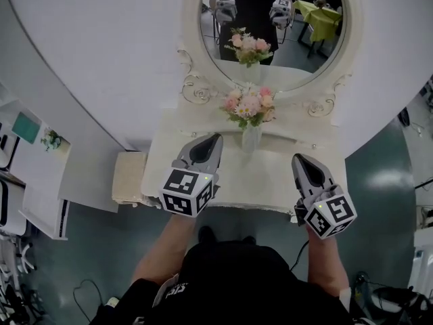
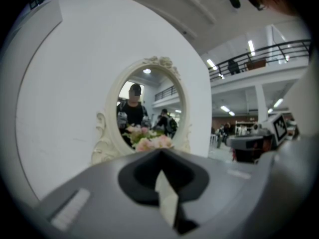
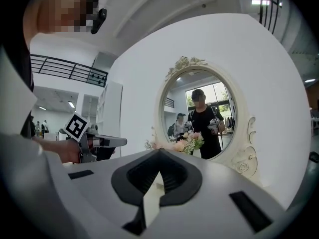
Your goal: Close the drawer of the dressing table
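The white dressing table [image 1: 270, 185] stands against a curved wall, with an oval mirror [image 1: 270, 26] over it and a glass vase of pink flowers [image 1: 250, 110] at the back of its top. No drawer front shows from above; the table's front edge hides it. My left gripper [image 1: 217, 138] hovers over the left part of the top, jaws shut and empty. My right gripper [image 1: 297, 158] hovers over the right part, jaws closed to a point with nothing in them. In the left gripper view the left gripper [image 2: 160, 152] points at the mirror [image 2: 149, 108]. In the right gripper view the right gripper [image 3: 159, 152] faces the flowers [image 3: 189, 142].
A cream stool [image 1: 128, 178] stands beside the table's left end. A white shelf unit [image 1: 40, 175] lies further left. Cables [image 1: 84, 293] trail on the grey-green floor. My legs stand close to the table's front edge.
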The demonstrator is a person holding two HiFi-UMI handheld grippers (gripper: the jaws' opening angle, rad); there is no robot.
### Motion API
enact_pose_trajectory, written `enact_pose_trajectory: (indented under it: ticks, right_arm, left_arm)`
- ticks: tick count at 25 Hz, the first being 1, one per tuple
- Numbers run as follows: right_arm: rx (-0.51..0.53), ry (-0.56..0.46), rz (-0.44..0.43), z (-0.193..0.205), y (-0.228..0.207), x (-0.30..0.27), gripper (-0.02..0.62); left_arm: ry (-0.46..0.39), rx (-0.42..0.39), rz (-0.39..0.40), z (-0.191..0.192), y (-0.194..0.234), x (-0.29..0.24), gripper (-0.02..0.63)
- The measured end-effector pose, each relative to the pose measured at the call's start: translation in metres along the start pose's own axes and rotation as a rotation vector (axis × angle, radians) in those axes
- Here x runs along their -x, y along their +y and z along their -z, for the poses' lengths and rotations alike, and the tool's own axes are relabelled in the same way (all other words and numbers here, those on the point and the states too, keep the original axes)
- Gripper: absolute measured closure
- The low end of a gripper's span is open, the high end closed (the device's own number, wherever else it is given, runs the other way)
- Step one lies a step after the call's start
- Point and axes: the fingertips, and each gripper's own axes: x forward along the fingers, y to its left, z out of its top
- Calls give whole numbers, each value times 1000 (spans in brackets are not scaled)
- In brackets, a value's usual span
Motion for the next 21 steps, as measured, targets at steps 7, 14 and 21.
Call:
enact_pose_trajectory:
  ticks: [7, 14, 21]
  right_arm:
    - [-3, 12, -5, 9, 7, -5, 604]
    - [-4, 18, -20, 9, 9, -13, 603]
    - [-18, 13, -35, 9, 11, -20, 604]
  left_arm:
    - [14, -11, 15, 7, -2, -2, 597]
    - [33, -3, 29, 11, -1, -5, 597]
    - [46, 4, 24, 17, 5, -6, 597]
